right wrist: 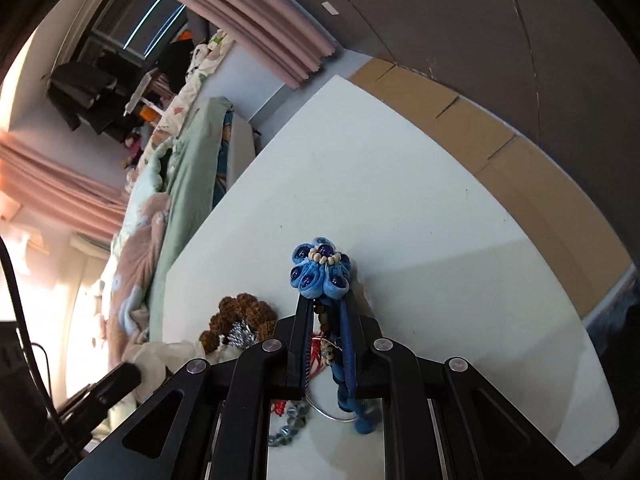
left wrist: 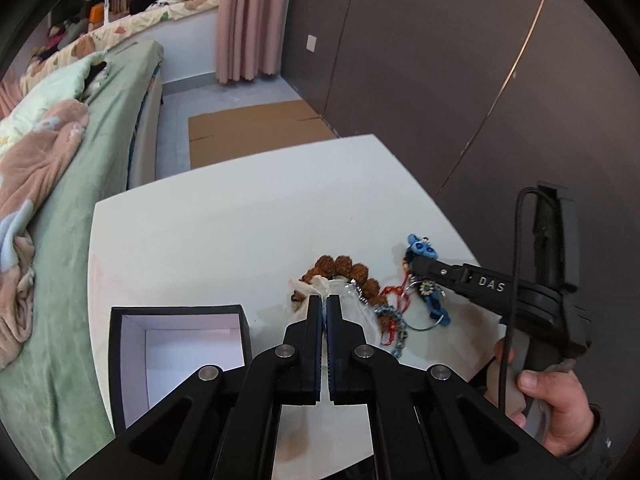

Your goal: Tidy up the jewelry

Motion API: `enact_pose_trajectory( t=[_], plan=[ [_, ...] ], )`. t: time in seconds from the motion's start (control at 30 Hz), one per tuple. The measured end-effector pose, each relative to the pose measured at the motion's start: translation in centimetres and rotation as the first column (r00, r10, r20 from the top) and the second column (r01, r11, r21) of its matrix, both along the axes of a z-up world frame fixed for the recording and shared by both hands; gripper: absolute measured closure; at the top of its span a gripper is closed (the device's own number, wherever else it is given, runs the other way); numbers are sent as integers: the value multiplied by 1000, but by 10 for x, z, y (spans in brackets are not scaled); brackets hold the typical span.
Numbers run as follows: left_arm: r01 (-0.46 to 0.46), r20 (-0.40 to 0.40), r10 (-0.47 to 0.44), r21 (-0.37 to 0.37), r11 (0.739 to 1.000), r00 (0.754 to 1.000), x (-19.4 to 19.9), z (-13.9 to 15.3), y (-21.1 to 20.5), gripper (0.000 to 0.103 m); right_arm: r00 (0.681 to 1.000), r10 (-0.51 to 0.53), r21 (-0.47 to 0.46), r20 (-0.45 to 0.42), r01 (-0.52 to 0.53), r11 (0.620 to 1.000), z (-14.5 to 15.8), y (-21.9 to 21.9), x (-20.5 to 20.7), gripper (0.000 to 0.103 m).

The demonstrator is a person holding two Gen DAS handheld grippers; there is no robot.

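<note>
While the left hand-held gripper (left wrist: 324, 300) is pinching a white pouch (left wrist: 320, 286) beside the open box (left wrist: 176, 312) near the desk (left wrist: 224, 232) edge, the right hand-held gripper (right wrist: 326, 300) is gripping a blue flower ornament (right wrist: 320, 266); the far desk is lying bare.

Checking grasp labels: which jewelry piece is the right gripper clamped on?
The blue flower ornament, pinched in the right gripper; the brown bead bracelet lies apart on the table.

white table (left wrist: 240, 220) | carries: black box (left wrist: 132, 360); brown bead bracelet (left wrist: 344, 266); white pouch (left wrist: 360, 312)
</note>
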State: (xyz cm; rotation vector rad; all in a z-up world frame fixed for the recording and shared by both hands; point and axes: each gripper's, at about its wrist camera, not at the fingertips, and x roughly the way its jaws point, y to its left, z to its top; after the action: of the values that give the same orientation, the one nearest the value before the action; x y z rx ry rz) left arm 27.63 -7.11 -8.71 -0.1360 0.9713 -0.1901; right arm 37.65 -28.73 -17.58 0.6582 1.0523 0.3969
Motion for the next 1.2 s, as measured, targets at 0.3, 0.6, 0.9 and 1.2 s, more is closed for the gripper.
enact_pose_trajectory(
  t=[0.3, 0.6, 0.9, 1.2],
  plan=[
    [-12, 23, 13, -52, 999, 1000, 0, 12, 9, 102, 989, -4, 256, 145, -34, 966, 27, -11, -7, 88],
    [-38, 15, 39, -65, 997, 999, -1, 9, 20, 102, 984, 28, 344, 174, -88, 935, 30, 5, -14, 88],
    [-39, -2, 39, -69, 997, 999, -3, 5, 24, 102, 998, -4, 33, -70, 7, 999, -17, 8, 4, 85],
    [-53, -32, 51, -78, 996, 998, 1, 1, 27, 102, 988, 84, 11, -130, -84, 996, -12, 17, 19, 64]
  ],
)
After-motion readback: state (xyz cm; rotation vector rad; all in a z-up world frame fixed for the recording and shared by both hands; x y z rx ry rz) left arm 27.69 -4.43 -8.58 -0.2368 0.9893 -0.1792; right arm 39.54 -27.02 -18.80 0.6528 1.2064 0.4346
